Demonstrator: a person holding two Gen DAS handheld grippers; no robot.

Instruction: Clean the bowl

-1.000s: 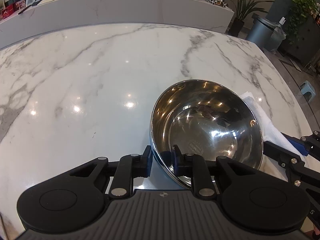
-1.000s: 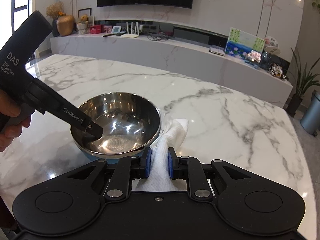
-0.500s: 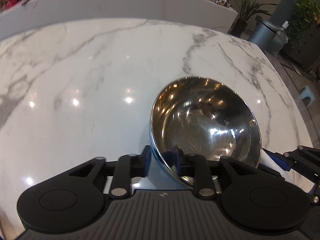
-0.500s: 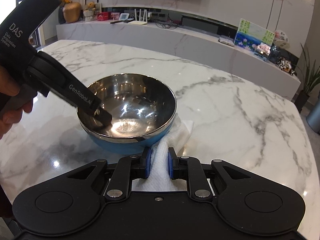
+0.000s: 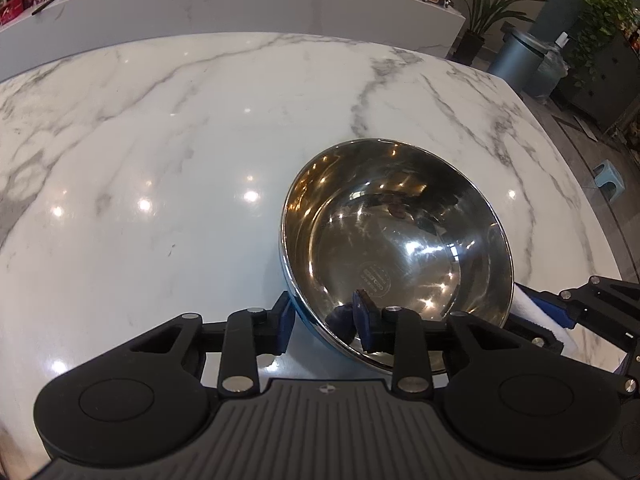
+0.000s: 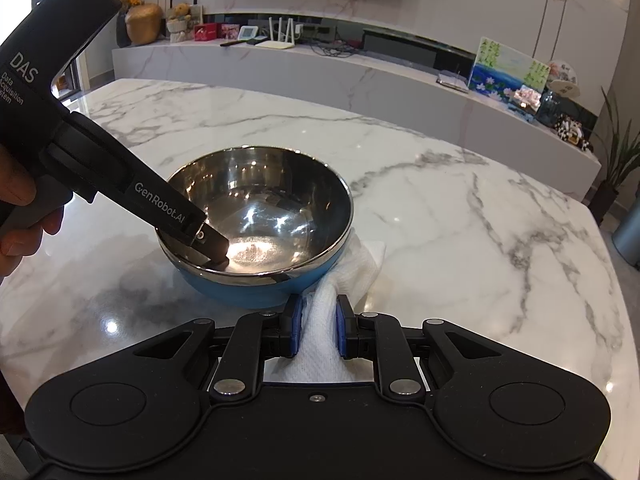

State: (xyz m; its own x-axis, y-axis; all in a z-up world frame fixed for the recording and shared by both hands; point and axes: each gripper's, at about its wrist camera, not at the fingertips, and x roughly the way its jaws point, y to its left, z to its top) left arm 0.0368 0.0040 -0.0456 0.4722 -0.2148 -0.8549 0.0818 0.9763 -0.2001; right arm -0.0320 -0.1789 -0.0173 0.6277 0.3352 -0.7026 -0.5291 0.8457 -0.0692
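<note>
A steel bowl [image 5: 400, 248] with a blue outside [image 6: 256, 216] is held tilted above the marble table. My left gripper [image 5: 324, 322] is shut on the bowl's near rim, one finger inside and one outside; in the right wrist view the left gripper [image 6: 208, 252] clamps the rim at the left. My right gripper [image 6: 316, 326] is shut on a white cloth [image 6: 320, 344], which hangs just under the bowl's near right side. The cloth [image 5: 528, 308] peeks out beside the bowl at the right of the left wrist view, held by the right gripper [image 5: 556, 320].
The marble table [image 5: 160, 160] spreads wide to the left and far side, its right edge [image 6: 616, 280] dropping to the floor. A person's hand [image 6: 16, 208] grips the left tool. A long marble shelf [image 6: 360, 76] with small items runs behind.
The bowl has risen off the table and tipped toward the right gripper. The cloth, beside the bowl before, now sits lower against its blue underside.
</note>
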